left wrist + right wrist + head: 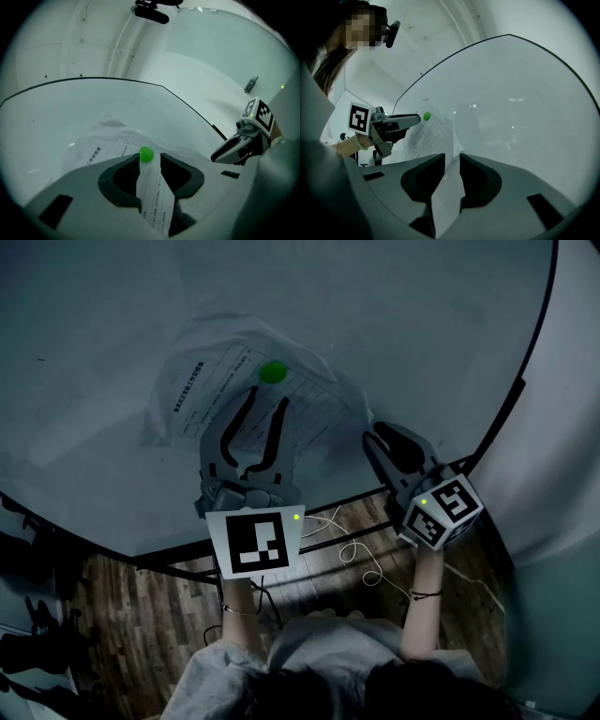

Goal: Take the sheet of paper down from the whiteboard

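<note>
**A:** Pale whiteboard (94, 381) fills the top of the head view, with wooden floor (141, 615) below its rim. The sheet of paper (202, 381) is on the board at upper centre, crumpled and askew, pinned by a green magnet (273, 372).

**B:** And the left gripper (269, 397)?

**A:** Jaws wide apart and holding nothing, tips just under the magnet. The magnet lies straight ahead, so this is the nearer hand to it.

**B:** The right gripper (373, 435)?

**A:** Mid-right of frame, at the sheet's right edge. The sheet's long side seems to run from left to lower right, toward that gripper.

**B:** The head view hides what's happening there.

**A:** The right gripper view shows it: a lifted fold of paper stands between its parted jaws, unpinched. My guess is the magnet comes off first.
</note>
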Available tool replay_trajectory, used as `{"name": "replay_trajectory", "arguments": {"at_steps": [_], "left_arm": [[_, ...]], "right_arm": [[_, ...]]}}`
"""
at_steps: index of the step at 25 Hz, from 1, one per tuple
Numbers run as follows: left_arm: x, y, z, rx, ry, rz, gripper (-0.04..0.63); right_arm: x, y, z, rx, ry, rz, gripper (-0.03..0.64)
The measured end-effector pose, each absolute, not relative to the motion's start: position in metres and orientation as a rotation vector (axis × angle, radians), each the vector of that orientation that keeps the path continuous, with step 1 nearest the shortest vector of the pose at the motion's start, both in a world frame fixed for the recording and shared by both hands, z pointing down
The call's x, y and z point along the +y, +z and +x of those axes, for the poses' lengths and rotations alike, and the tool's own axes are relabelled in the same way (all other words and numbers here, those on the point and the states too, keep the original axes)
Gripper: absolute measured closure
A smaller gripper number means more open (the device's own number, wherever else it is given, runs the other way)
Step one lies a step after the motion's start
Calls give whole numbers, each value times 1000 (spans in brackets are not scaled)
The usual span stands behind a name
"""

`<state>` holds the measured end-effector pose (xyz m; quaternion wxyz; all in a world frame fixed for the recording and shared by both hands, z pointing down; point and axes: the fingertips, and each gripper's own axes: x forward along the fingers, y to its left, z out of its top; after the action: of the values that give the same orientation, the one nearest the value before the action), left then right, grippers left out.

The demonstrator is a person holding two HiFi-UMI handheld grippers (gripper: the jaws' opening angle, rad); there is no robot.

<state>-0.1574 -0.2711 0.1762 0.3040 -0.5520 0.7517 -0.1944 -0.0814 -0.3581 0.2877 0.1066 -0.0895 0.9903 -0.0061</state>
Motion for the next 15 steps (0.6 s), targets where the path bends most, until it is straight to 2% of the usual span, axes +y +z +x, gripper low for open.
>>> {"name": "replay_trajectory", "arguments": {"at_steps": [9,15], "left_arm": [[-289,165,-155,1965,-627,-1359,474],[-297,166,-159,1960,-730,-1309,474]], "right_arm": [[-357,291,-92,2915,-99,-154,503],[-354,289,-104,2911,-125,-103,502]]}}
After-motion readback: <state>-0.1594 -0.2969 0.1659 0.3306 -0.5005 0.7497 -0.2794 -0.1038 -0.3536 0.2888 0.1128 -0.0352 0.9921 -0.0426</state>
